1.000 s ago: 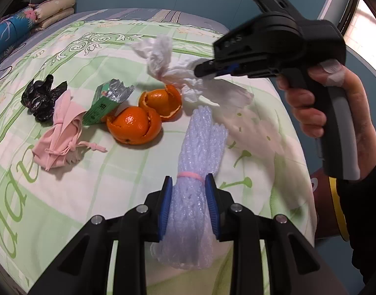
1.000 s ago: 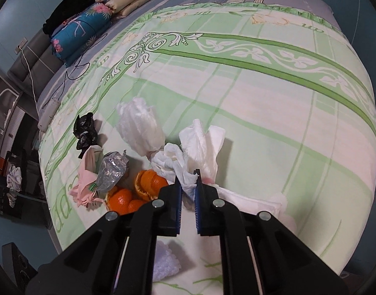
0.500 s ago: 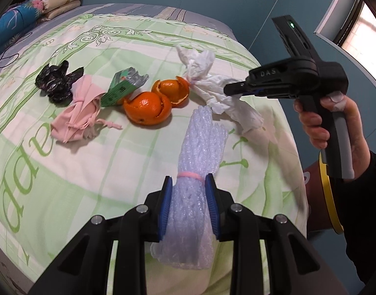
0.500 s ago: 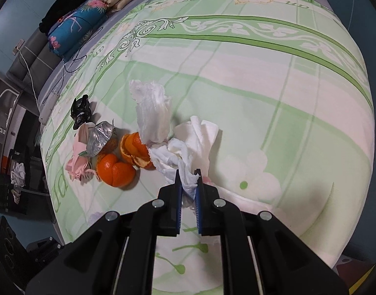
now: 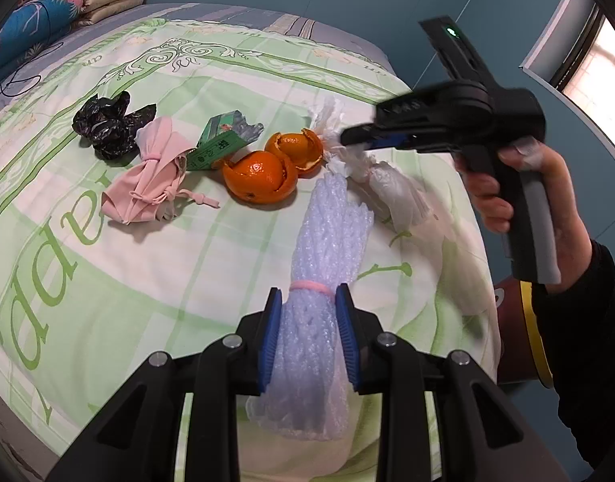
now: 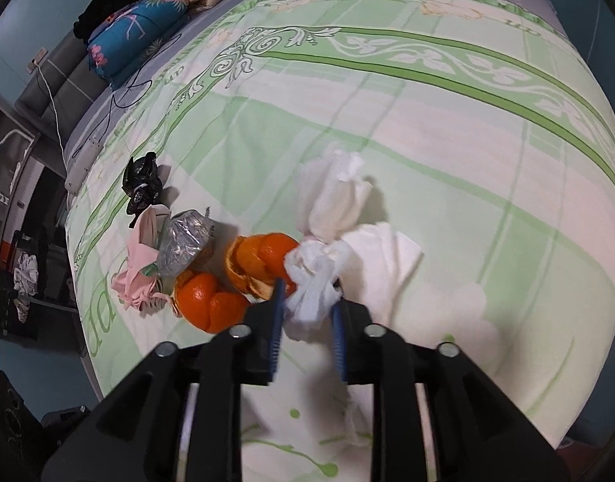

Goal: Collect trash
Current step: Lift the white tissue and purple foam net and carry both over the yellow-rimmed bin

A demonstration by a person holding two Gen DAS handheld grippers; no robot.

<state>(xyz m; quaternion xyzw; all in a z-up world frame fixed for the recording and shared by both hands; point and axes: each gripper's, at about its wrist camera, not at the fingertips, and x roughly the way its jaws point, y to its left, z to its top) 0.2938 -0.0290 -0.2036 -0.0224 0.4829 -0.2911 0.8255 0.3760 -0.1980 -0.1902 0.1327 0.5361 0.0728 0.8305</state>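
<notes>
My left gripper (image 5: pixel 307 301) is shut on a roll of bubble wrap (image 5: pixel 327 241) tied with a pink band, whose far end lies on the bedspread (image 5: pixel 106 281). The right gripper (image 6: pixel 307 293), held in a hand (image 5: pixel 548 209), hangs low over the bed by the orange peels (image 6: pixel 209 299). Its jaws are opening, and a crumpled white tissue (image 6: pixel 331 205) sits loosely between them, its bulk resting on the bed. In the left wrist view, the tissue (image 5: pixel 396 188) lies under the right gripper (image 5: pixel 347 138), next to the peels (image 5: pixel 261 176).
A green and silver wrapper (image 5: pixel 223 140), a pink drawstring pouch (image 5: pixel 146 176) and a crumpled black bag (image 5: pixel 106 124) lie left of the peels. Pillows (image 5: pixel 46 20) are stacked at the bed's far end. The bed edge drops off near the hand at right.
The right gripper came down with the tissue beside the orange peels, and its jaws have parted around it. The left gripper keeps its grip on the bubble wrap.
</notes>
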